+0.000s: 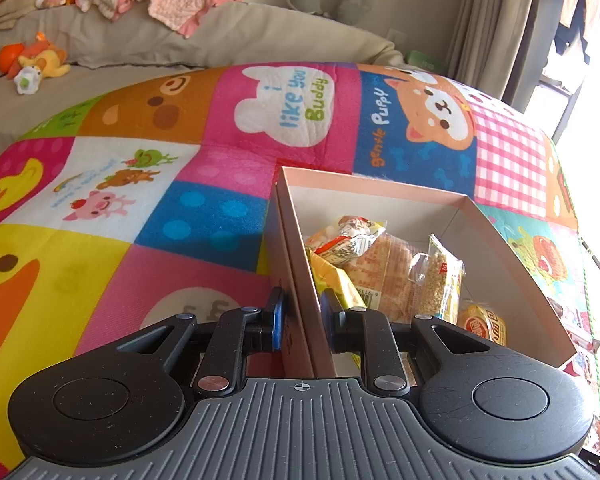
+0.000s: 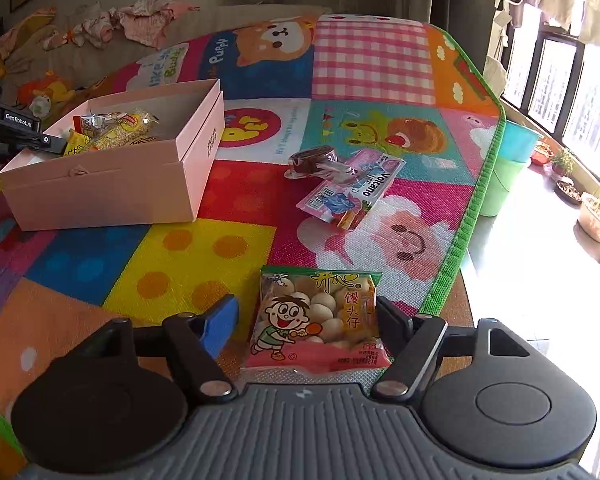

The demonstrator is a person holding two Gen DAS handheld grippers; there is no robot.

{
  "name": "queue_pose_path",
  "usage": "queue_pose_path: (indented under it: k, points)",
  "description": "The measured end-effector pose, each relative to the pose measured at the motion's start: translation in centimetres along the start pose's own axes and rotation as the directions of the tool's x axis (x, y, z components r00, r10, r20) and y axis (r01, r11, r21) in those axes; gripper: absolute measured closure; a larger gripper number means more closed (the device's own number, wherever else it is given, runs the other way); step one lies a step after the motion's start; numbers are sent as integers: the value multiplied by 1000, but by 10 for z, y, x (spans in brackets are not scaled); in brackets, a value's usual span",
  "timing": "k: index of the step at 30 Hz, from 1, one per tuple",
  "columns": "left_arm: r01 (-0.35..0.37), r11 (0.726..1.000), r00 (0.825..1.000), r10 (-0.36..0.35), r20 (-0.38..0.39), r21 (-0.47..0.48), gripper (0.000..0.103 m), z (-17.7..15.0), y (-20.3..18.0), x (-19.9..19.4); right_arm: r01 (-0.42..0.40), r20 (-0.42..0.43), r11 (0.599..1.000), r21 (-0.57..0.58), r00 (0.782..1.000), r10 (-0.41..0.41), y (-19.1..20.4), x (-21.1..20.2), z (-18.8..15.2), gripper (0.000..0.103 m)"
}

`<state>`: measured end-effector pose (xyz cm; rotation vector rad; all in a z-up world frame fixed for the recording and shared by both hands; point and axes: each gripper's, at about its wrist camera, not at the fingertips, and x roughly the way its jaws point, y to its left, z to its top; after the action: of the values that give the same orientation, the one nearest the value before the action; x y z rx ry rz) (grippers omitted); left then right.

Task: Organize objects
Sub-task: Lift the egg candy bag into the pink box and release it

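A pink cardboard box (image 1: 380, 190) (image 2: 100, 188) sits on a colourful play mat and holds several snack packets (image 1: 384, 268) (image 2: 112, 130). My left gripper (image 1: 302, 320) is shut on the box's near left wall, one finger outside and one inside; it also shows in the right wrist view (image 2: 16, 130). My right gripper (image 2: 306, 320) is open, with a packet of small round buns (image 2: 316, 320) lying on the mat between its fingers. A pink Volcano packet (image 2: 352, 190) and a clear-wrapped brown snack (image 2: 312, 162) lie further out on the mat.
The mat's green edge (image 2: 472, 208) runs along the right, with bare floor, green and blue buckets (image 2: 508, 160) and plant pots (image 2: 596, 216) beyond. A sofa with clothes and plush toys (image 1: 36, 60) stands behind the mat.
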<state>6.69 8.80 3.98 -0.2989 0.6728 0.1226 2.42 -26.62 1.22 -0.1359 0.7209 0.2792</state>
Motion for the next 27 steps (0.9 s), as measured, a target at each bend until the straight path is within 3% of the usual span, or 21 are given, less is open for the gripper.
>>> queue_pose_path:
  k: [1,10,16,20,27]
  points:
    - [0,1000,1000,0,0,0,81,0,0,0,-18,-7,1000,4,1000,18,0,-2,1,43]
    - [6,1000,1000,-6,1,8,81,1,2,0,-177,-44,984,30,983,179,18,-21,8,44]
    - [-15,999,1000,15,-5,44,82,2,-3,4,-247,69,967,-61,966,251,46,-46,36,44]
    - [-22,998,1000,22,-10,56,82,3,-5,5,-287,166,955,-80,940,297,53,-55,71,44]
    - [-16,998,1000,17,-17,66,82,3,-4,5,-308,222,951,-13,927,304,61,-20,127,44]
